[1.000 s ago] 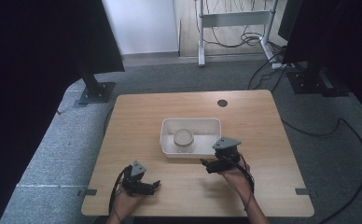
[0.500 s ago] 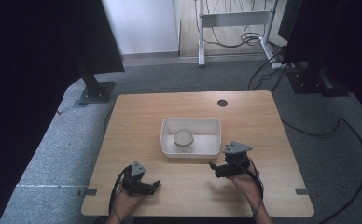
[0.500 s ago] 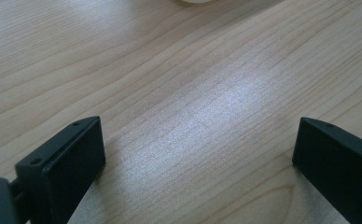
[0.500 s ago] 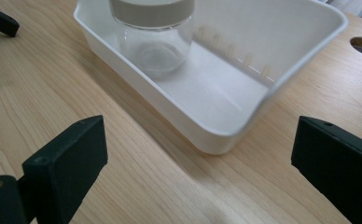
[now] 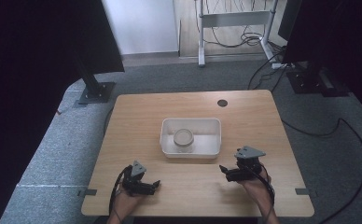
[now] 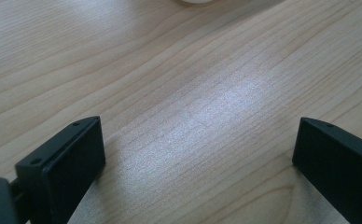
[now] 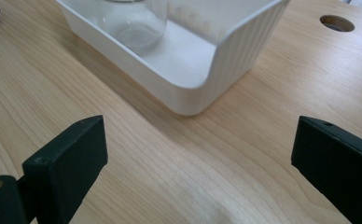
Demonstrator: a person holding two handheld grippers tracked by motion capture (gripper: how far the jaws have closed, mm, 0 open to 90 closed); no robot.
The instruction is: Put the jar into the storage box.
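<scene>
A white rectangular tray [image 5: 214,123] [image 7: 235,51] sits at the middle of the wooden table [image 5: 137,116]. A clear glass jar [image 5: 184,139] [image 7: 132,21] stands upright inside it, toward its near left. My right gripper [image 5: 223,170] [image 7: 198,154] rests near the table's front right, open, jaws wide apart over bare wood, just short of the tray's near corner. My left gripper [image 5: 156,184] [image 6: 198,154] lies at the front left, open, with only tabletop between its jaws.
A round cable hole [image 5: 222,102] [image 7: 337,23] is in the table's far right part. Dark monitor stands [image 5: 95,91] and cables [image 5: 337,126] lie on the grey floor around the table. A white frame [image 5: 230,18] stands beyond.
My right gripper has drawn back from the tray's near right corner toward the table's front right edge. The left gripper has stayed put.
</scene>
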